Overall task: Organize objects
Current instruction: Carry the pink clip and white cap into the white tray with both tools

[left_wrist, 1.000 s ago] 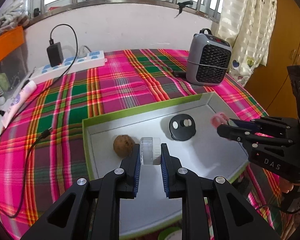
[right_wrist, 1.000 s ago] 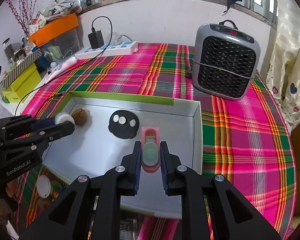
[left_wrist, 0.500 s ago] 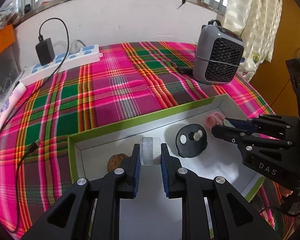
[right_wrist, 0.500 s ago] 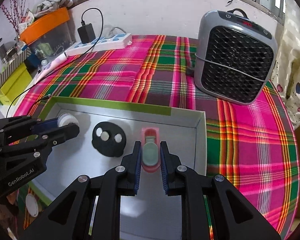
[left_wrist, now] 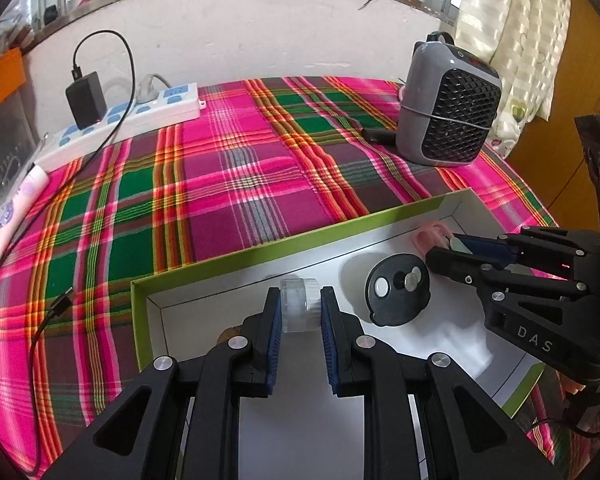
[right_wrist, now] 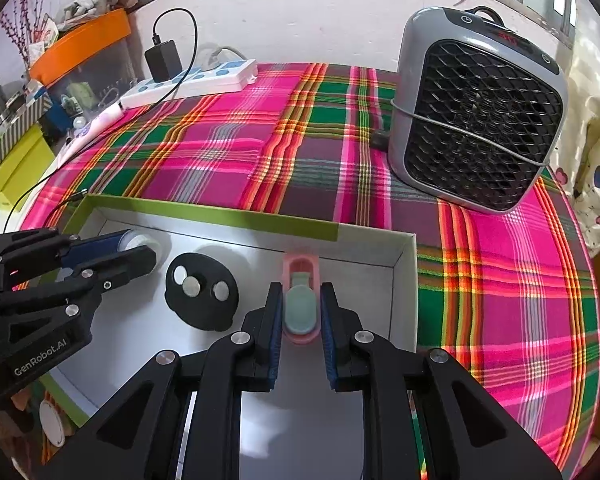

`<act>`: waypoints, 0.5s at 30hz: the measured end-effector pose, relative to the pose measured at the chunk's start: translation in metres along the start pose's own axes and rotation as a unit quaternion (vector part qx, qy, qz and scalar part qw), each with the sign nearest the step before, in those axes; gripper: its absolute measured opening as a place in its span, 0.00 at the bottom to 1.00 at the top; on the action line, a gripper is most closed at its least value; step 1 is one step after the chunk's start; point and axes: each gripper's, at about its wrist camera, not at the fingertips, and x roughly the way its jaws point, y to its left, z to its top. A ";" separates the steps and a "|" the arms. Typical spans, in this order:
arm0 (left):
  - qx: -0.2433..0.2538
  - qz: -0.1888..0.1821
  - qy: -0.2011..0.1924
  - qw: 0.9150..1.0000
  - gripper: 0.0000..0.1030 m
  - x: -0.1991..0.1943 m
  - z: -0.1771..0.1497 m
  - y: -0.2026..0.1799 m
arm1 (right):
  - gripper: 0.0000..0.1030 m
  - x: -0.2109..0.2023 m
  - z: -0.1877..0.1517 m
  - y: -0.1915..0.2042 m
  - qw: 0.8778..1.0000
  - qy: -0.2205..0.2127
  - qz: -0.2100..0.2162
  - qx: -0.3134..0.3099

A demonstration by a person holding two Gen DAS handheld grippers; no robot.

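left claw: the left gripper (left_wrist: 300,312) is clamped on a clear roll (left_wrist: 299,309), blue pads pressing its two flat faces; it hangs over the near-left part of the tray (left_wrist: 236,254).
right claw: the right gripper (right_wrist: 300,312) is clamped on a pink clip (right_wrist: 300,300), pads on its two long sides, over the tray's right end by the far corner.
roll, handling: looks like a small spool of clear tape or a clear cap, I cannot tell which. Likely light, rigid and smooth, so it could slip or twist if the squeeze eases. The flat faces are the sound place to hold it, as now.
roll, direction: its axis runs crosswise, from pad to pad; the round rim faces forward and down toward the tray floor. Set down like this, it may roll.
clip, handling: hard plastic by its look, pink body with a pale green insert. Light and stiff; the narrow sides give the pads a firm seat.
clip, direction: the long axis runs straight ahead along the fingers, its far end toward the tray's back wall.
tray contents: a black disc (right_wrist: 201,295) with three pale spots lies flat between the two grippers, apart from both.
beyond: plaid cloth (left_wrist: 228,176), a grey heater (right_wrist: 476,124) at right, a power strip (left_wrist: 124,120) by the wall.
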 end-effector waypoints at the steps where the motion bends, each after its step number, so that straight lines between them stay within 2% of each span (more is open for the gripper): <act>1: 0.000 0.001 0.000 1.000 0.17 0.000 0.000 0.000 | 0.18 0.000 0.000 0.000 1.000 0.000 0.000 0.000; 11: -0.004 0.005 0.003 1.000 0.17 0.003 0.001 0.002 | 0.18 0.001 0.000 0.001 1.000 -0.002 -0.003 -0.002; 15: -0.006 0.005 0.007 1.000 0.22 0.003 0.001 0.002 | 0.18 0.000 -0.001 0.000 1.000 -0.004 -0.004 0.000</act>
